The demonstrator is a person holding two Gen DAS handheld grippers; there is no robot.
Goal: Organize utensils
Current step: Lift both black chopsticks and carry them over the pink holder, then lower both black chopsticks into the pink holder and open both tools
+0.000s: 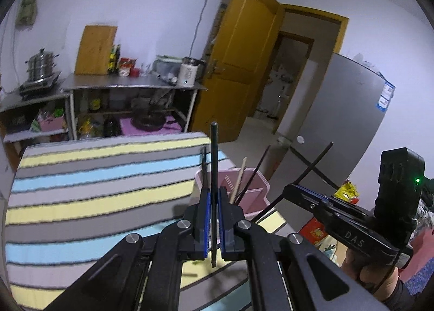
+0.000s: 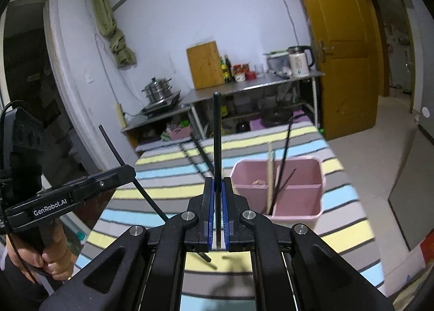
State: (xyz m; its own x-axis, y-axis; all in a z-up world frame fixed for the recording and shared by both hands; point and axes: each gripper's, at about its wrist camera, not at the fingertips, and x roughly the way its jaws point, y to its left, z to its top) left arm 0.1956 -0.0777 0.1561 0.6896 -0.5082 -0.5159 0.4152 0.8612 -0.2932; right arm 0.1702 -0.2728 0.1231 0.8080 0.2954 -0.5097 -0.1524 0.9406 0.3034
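My left gripper [image 1: 214, 191] is shut on a black chopstick [image 1: 214, 153] that stands upright between its blue pads. To its right, my right gripper [image 1: 287, 189] holds another black chopstick [image 1: 317, 160] slanting across it. In the right wrist view the right gripper [image 2: 218, 183] is shut on its black chopstick [image 2: 217, 126], and the left gripper [image 2: 130, 171] at the left grips its own chopstick [image 2: 111, 143]. A pink divided holder [image 2: 295, 216] stands on the striped table just right of both grippers. It contains a wooden chopstick [image 2: 269, 175] and black chopsticks [image 2: 284, 159].
The striped tablecloth [image 1: 81, 189] covers the table; more black chopsticks [image 2: 200, 153] lie on it beyond the grippers. A metal shelf unit [image 1: 130, 86] with pots and a kettle stands behind. A yellow door [image 1: 238, 61] and a grey fridge [image 1: 339, 126] are to the right.
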